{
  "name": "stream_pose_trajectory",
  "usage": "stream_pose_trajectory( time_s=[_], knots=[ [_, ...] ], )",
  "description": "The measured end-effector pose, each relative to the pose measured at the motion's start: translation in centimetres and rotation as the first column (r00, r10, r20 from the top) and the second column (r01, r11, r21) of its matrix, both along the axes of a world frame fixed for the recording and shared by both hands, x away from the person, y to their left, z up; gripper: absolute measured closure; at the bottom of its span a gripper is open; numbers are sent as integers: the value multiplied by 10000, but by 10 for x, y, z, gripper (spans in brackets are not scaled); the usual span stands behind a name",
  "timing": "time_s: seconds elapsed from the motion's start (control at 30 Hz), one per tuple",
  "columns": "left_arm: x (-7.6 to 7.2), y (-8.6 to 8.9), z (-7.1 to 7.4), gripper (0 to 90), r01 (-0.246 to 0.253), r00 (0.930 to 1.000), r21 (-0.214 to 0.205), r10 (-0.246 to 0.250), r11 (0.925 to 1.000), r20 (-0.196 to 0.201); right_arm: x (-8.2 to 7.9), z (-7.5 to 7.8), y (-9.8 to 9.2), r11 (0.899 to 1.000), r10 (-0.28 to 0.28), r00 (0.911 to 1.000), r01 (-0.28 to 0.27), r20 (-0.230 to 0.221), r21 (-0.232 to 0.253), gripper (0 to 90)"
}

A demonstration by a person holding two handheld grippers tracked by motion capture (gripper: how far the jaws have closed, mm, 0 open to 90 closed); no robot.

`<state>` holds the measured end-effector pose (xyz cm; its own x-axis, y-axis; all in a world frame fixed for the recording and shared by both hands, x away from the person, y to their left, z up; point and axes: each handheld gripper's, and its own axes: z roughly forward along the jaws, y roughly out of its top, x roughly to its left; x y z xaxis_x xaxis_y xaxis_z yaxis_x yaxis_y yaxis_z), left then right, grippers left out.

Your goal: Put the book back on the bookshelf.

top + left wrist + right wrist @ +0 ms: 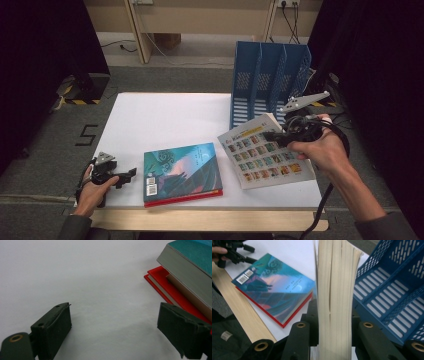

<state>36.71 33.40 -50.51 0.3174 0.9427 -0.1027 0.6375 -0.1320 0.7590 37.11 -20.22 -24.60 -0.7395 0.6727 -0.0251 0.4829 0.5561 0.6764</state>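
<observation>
Between right gripper [270, 135] pads, book [265, 157]; left gripper [131, 173] wide, empty.

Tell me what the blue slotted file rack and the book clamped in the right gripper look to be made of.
Blue slotted file rack: looks like moulded plastic with a slight sheen, walls and floor pierced by even rows of slots. Book with the picture-grid cover, in the right gripper: paper, seemingly a soft, smooth printed cover; the right gripper view shows its cream page block with fine sheet edges.
</observation>
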Motion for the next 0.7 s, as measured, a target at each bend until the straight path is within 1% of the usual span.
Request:
stream_pose_trajectory(
  time_s=[0.03,0.07,0.13,0.2,0.27,0.37,0.43,0.53,0.63,0.7],
  knots=[
    [0,0,0,109,-5,10000,6,5,10000,-1,2,-4,-1,10000,-72,9999,71,-152,-55,733],
    [0,0,0,109,-4,10000,1,4,10000,-2,4,-7,-1,10000,-21,9998,19,-222,-79,732],
    [0,0,0,108,-3,10000,-5,3,10000,2,7,-10,-1,9999,-92,9996,94,-263,87,730],
    [0,-1,0,105,2,10000,23,-2,10000,-4,9,-10,-1,9999,-101,9996,104,-266,106,729],
    [0,-1,0,104,17,10000,39,-17,10000,-8,18,-13,3,9994,-193,9989,205,-420,277,723],
    [0,-1,0,104,22,10000,29,-22,10000,-5,27,-17,8,9991,-295,9986,308,-445,284,717],
    [0,0,0,104,20,10000,23,-20,10000,-2,30,-18,11,9995,-254,9987,263,-437,201,710],
    [0,0,0,103,27,10000,-12,-27,10000,-2,29,-20,15,9998,-212,9989,214,-415,20,691],
    [0,-1,0,100,37,10000,45,-37,10000,-3,28,-19,18,9999,-132,9986,135,-506,54,684],
    [0,-1,0,98,56,10000,88,-56,9999,-1,28,-18,21,10000,-36,9989,37,-472,25,683]
  ],
)
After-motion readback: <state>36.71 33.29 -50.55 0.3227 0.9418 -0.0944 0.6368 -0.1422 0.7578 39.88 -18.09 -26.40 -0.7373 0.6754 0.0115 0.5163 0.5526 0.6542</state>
